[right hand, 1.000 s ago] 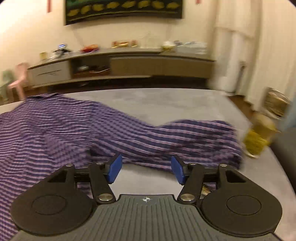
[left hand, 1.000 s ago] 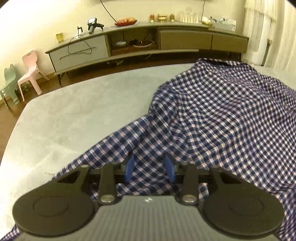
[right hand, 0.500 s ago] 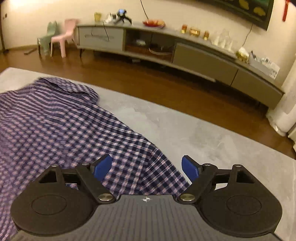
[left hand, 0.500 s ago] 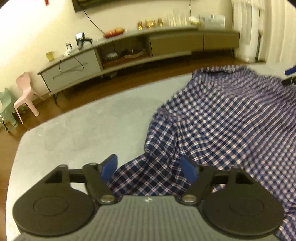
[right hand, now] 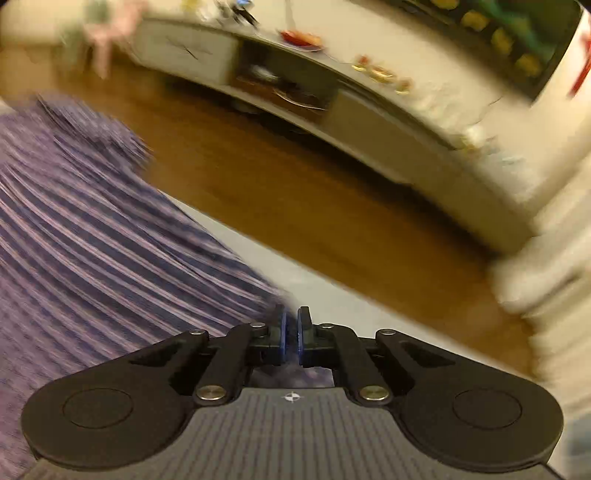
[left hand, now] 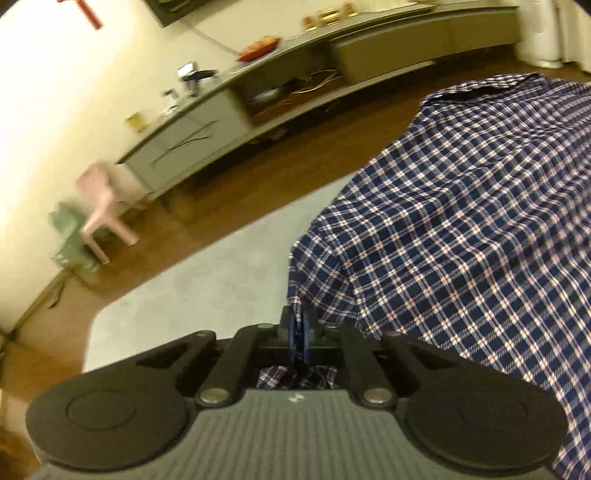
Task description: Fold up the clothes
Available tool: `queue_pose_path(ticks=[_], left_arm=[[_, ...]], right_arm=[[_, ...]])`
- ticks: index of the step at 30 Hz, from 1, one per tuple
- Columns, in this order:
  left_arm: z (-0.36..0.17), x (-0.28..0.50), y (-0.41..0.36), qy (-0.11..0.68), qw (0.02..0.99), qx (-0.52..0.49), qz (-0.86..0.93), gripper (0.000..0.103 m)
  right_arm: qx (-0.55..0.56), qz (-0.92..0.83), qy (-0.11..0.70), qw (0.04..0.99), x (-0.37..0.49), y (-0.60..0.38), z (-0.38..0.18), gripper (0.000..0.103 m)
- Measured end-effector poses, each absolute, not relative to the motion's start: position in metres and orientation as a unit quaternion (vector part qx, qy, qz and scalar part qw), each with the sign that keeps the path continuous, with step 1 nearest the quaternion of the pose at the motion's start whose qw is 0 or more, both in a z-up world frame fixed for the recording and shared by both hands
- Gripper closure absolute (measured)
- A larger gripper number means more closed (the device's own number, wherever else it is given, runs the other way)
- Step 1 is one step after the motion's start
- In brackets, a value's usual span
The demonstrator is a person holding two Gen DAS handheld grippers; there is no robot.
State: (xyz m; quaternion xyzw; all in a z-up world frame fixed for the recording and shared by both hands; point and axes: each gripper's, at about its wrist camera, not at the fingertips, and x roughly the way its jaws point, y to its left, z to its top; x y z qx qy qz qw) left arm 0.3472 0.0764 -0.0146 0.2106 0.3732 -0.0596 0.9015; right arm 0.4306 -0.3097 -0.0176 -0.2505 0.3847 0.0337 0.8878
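Both jaws shut since before: left gripper (left hand: 298, 334) and right gripper (right hand: 291, 334) pinch plaid shirt (left hand: 461, 229) edges on grey table (left hand: 192, 295); TV cabinet (left hand: 295, 74) beyond, pink chair (left hand: 103, 206) nearby.

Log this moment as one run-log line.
left gripper: shut on plaid shirt edge | right gripper: shut on shirt edge, view blurred | shirt spread on grey surface

Long low grey media cabinet (left hand: 332, 70) along the cream wall, with drawers and open shelves. Red dish of orange fruit (left hand: 258, 47) on its top; gold-coloured ornaments (left hand: 327, 16) further along. Small pink plastic chair (left hand: 103, 206) beside a small green plastic chair (left hand: 72, 236) on the brown wooden floor (left hand: 236, 192). Pale grey flat surface (left hand: 192, 288) in the foreground.
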Motion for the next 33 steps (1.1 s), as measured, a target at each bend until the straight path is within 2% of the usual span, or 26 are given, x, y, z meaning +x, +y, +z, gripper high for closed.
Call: queue_pose_path(ticks=[2, 4, 6, 8, 10, 12, 18, 19, 21, 24, 28, 33], left_arm=[[-0.009, 0.345, 0.075, 0.366, 0.905, 0.214, -0.049, 0.089], [-0.003, 0.344, 0.074, 0.358, 0.907, 0.217, -0.037, 0.087], [-0.001, 0.33, 0.073, 0.359, 0.906, 0.224, -0.032, 0.086], [-0.003, 0.305, 0.073, 0.368, 0.899, 0.234, -0.031, 0.085], [-0.005, 0.28, 0.073, 0.377, 0.893, 0.244, -0.03, 0.087], [-0.008, 0.255, 0.073, 0.386, 0.886, 0.255, -0.029, 0.091], [-0.014, 0.181, 0.072, 0.412, 0.865, 0.284, -0.027, 0.091], [-0.004, 0.162, 0.072, 0.406, 0.876, 0.255, -0.051, 0.089], [0.005, 0.122, 0.063, 0.398, 0.886, 0.204, -0.121, 0.085], [-0.007, 0.096, 0.049, 0.411, 0.877, 0.199, -0.154, 0.085], [-0.026, 0.072, 0.063, 0.415, 0.87, 0.241, -0.11, 0.086], [-0.014, 0.041, 0.103, 0.435, 0.861, 0.26, -0.046, 0.091]], right_arm=[[-0.246, 0.01, 0.391, 0.887, 0.428, -0.32, -0.014, 0.098], [-0.193, 0.002, 0.36, 0.913, 0.401, -0.34, 0.011, 0.095], [-0.125, 0.051, 0.338, 0.931, 0.355, -0.353, 0.032, 0.095], [-0.077, 0.139, 0.371, 0.915, 0.308, -0.355, 0.026, 0.095], [-0.098, 0.182, 0.405, 0.891, 0.267, -0.348, 0.006, 0.095], [-0.142, 0.175, 0.405, 0.886, 0.234, -0.351, -0.009, 0.095], [-0.159, 0.038, 0.404, 0.9, 0.182, -0.387, 0.004, 0.094], [-0.148, 0.058, 0.388, 0.908, 0.16, -0.381, 0.014, 0.089], [-0.128, 0.121, 0.369, 0.913, 0.116, -0.362, 0.027, 0.087], [-0.136, 0.212, 0.375, 0.892, 0.064, -0.323, 0.015, 0.081], [-0.178, 0.199, 0.398, 0.878, 0.041, -0.316, -0.009, 0.08], [-0.208, 0.082, 0.408, 0.885, 0.032, -0.354, -0.016, 0.078]])
